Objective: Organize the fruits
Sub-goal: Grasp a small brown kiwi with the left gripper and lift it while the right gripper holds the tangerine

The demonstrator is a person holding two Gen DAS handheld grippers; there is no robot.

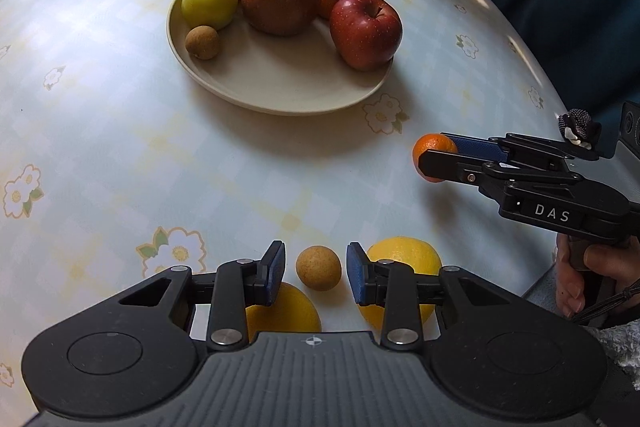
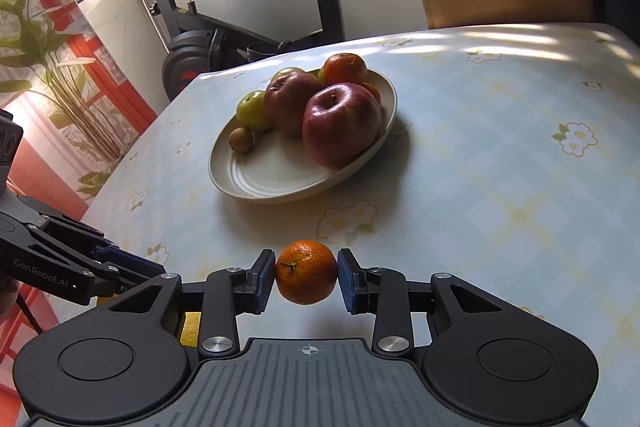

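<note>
Right gripper point(image 2: 307, 279): clamped on a mandarin point(image 2: 306, 278), both blue pads pressed to its sides, fruit held clear of the tablecloth point(image 2: 500, 195).
Left gripper point(image 1: 316, 274): jaws parted on either side of a small brown longan-like fruit point(image 1: 318, 268) lying on the cloth; a gap shows at each pad, so nothing is gripped yet.
Destination: plate point(image 1: 280, 87) beyond both grippers, holding red apples, green apples, mandarins and one small brown fruit.
Free space: near half of the plate is bare.
Right-hand step: carry the mandarin over the rim, lower into the bare area, then release.
Left-hand step: centre the pads on the brown fruit before closing; it is round and likely to roll.
Hazard: two yellow citrus fruits point(image 1: 404, 259) lie just beside the left fingers; avoid nudging them.
</note>
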